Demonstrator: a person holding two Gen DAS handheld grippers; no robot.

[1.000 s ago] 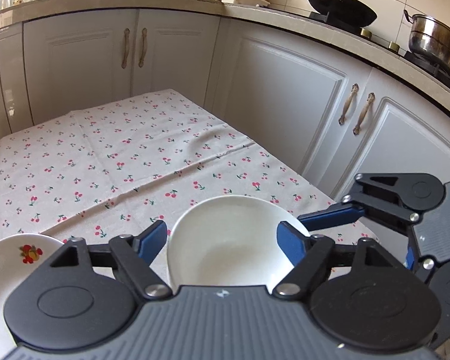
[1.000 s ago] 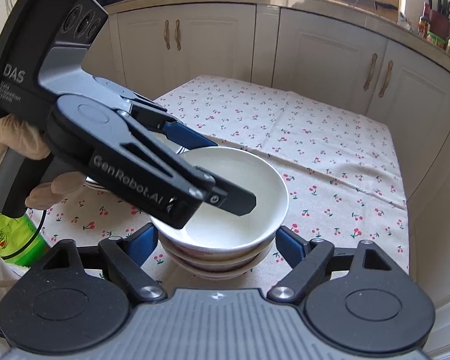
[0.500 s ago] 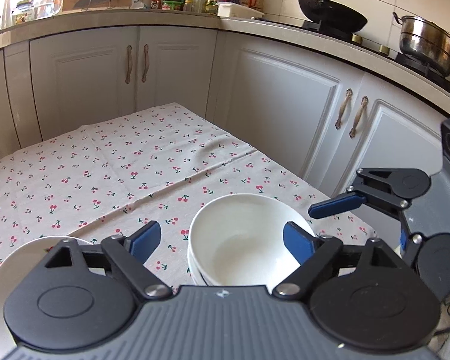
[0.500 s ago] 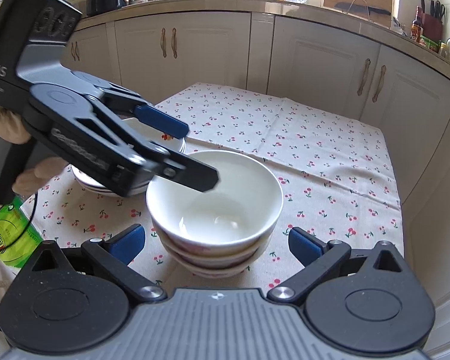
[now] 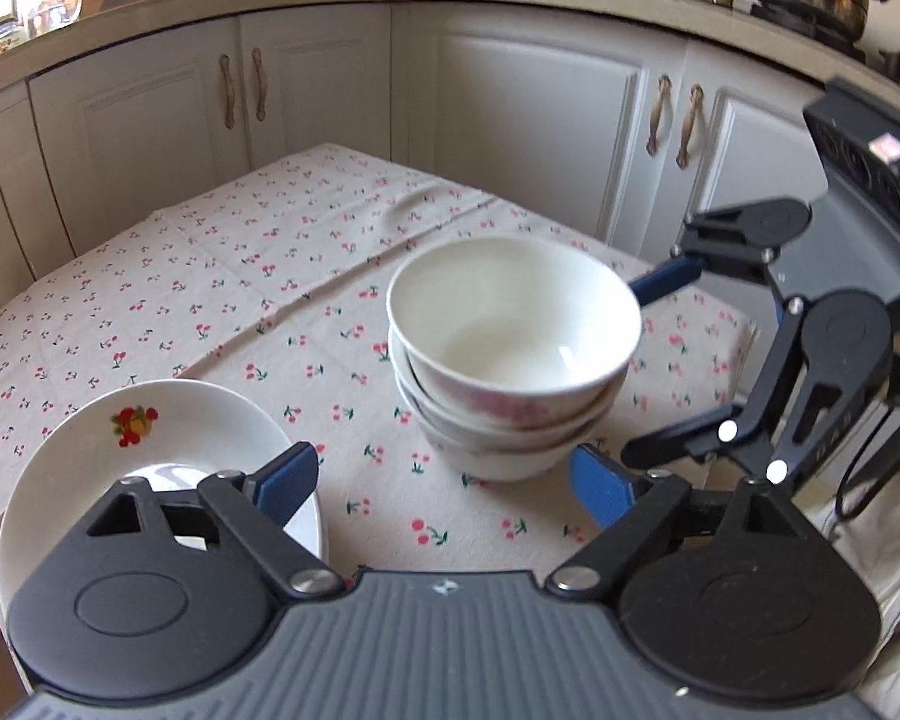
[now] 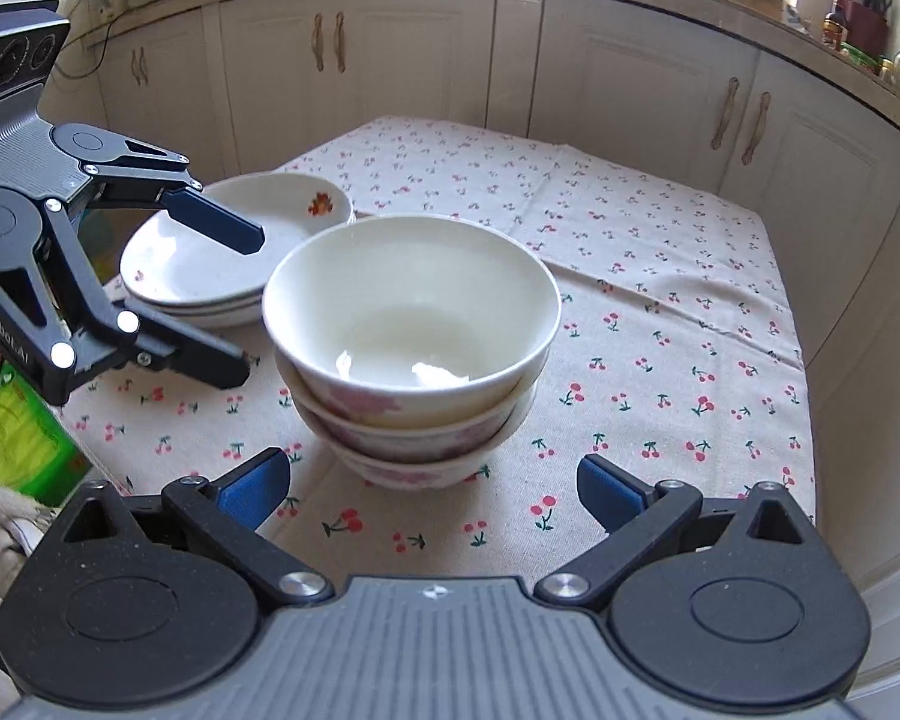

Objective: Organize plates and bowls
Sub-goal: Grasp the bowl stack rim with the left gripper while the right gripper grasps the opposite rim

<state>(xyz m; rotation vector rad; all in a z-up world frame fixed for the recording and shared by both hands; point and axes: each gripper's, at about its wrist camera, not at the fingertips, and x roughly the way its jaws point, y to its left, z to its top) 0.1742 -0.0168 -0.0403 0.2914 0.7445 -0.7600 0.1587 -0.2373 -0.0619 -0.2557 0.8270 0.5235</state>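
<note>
I see three bowls (image 6: 411, 324) nested in one stack near the middle of the cloth (image 6: 660, 276). The plates (image 6: 210, 258) are piled to the left of them, well apart; there are maybe three, their edges are hard to count. My left gripper (image 5: 444, 483) has just been opening, nothing is between its fingers, and it hangs near the plates. My right gripper (image 6: 432, 483) has also opened wide and is empty, just in front of the bowls.

— What can't you make out?
— The plates (image 5: 150, 456): the left hand-held gripper (image 5: 444, 483) covers their near side.
— And the bowls (image 6: 411, 354)?
— The lower two show only rims; their insides are hidden.
</note>
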